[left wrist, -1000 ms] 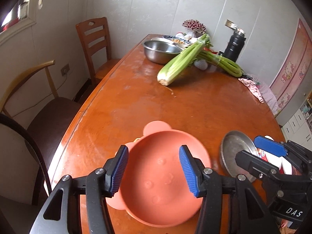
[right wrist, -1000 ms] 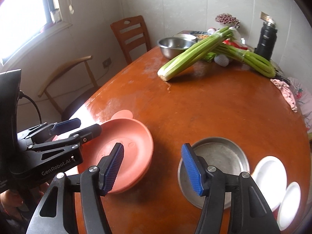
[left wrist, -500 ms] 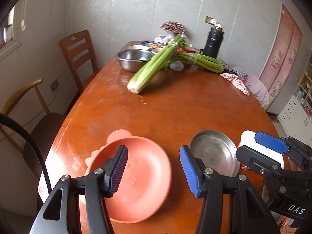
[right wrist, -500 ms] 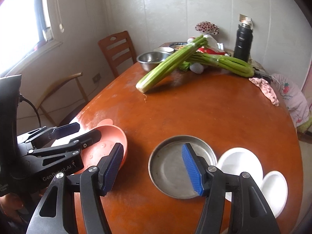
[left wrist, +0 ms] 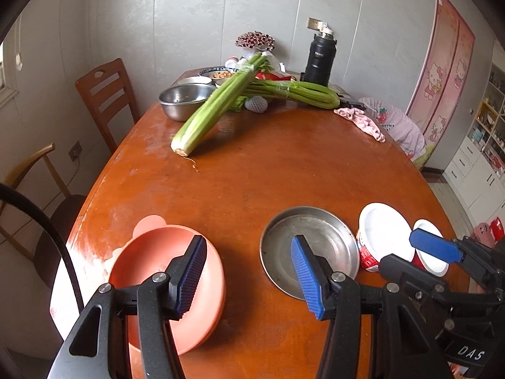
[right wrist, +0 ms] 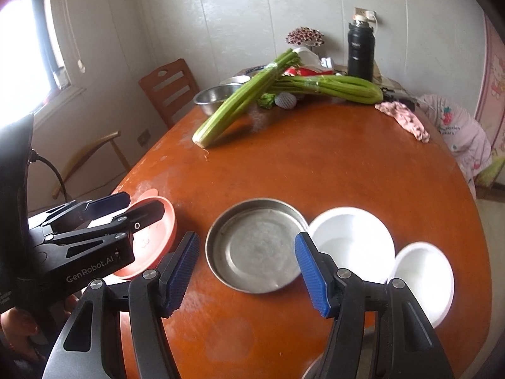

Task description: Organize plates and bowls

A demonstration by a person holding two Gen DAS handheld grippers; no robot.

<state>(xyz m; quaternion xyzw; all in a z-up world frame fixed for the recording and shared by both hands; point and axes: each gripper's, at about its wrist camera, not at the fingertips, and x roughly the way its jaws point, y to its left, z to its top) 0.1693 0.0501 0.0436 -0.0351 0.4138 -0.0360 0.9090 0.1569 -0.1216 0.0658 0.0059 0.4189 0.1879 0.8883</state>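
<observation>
A: How far along does the sorting look?

B: Barely begun, by the look of it. Four dishes lie in a loose row along the near edge of the tabletop, none stacked: the pink plate at the left, the steel plate in the middle, then the larger white bowl and the smaller white bowl at the right.

A: Do any of them touch?

B: The steel plate and the larger white bowl sit rim to rim, and the two white bowls overlap at their edges; the pink plate lies apart.

A: And the grippers?

B: The left gripper hangs wide open with nothing between its fingers, over the gap between pink and steel plates. The right gripper is just as wide and empty, framing the steel plate.

A: What is left, then?

B: Probably everything: plates gathered together, bowls nested. The celery and the steel bowl at the far end lie well apart from all this
</observation>
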